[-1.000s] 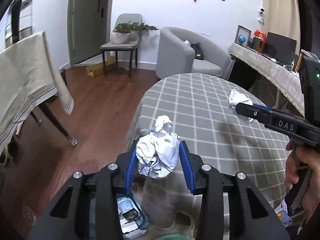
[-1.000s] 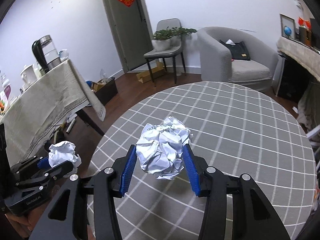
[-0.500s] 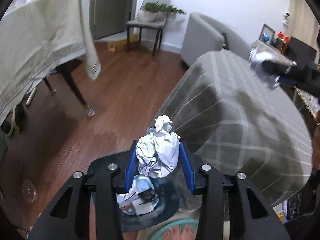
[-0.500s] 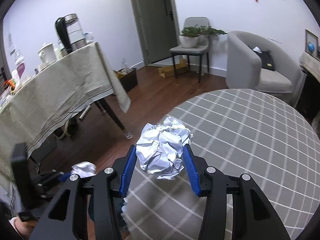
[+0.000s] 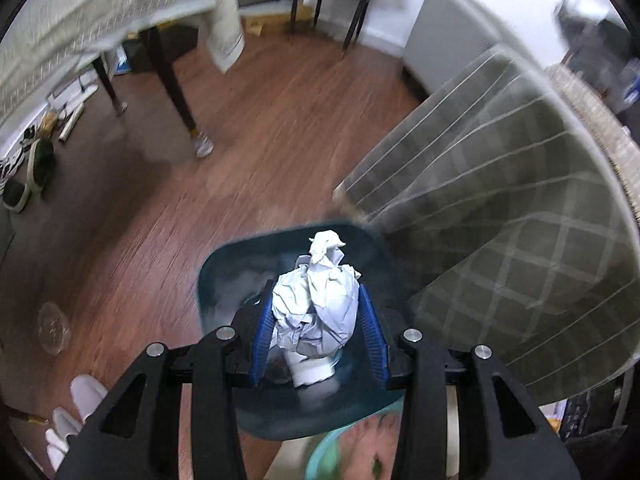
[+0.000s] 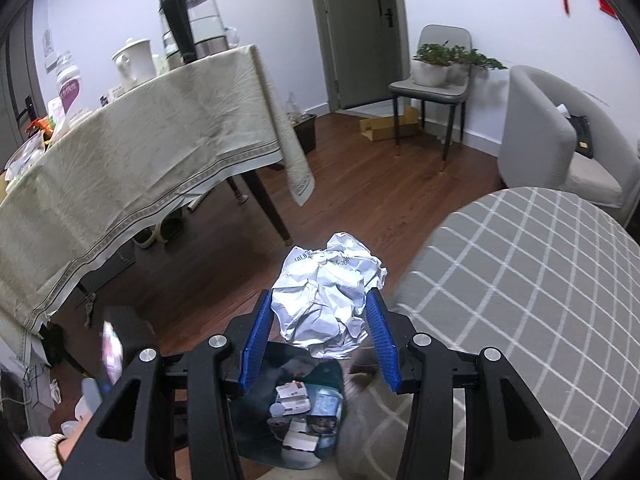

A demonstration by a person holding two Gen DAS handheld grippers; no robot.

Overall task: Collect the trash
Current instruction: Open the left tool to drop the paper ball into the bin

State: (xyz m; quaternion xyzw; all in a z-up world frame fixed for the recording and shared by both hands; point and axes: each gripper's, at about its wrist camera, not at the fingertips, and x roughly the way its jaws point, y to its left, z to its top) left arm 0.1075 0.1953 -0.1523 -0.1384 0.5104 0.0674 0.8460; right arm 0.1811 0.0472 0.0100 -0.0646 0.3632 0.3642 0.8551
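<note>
Below, clamped between the left gripper (image 5: 316, 330) pads: a crumpled paper ball (image 5: 316, 304), held over the open trash bin (image 5: 224, 276) on the wooden floor (image 5: 256, 128). Seen only from the right wrist: right gripper (image 6: 320, 342) squeezing a second paper wad (image 6: 326, 304), bin contents (image 6: 300, 412) beneath, checkered round table (image 6: 520, 280) edge alongside, cloth-draped table (image 6: 140, 140) with kettle (image 6: 188, 28) beyond.

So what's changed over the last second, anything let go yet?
Nothing let go. Both grippers swung off the checked table toward the floor: the left gripper now hangs over the dark bin, and the right gripper is nearing it. Each remains shut on its crumpled paper ball.
</note>
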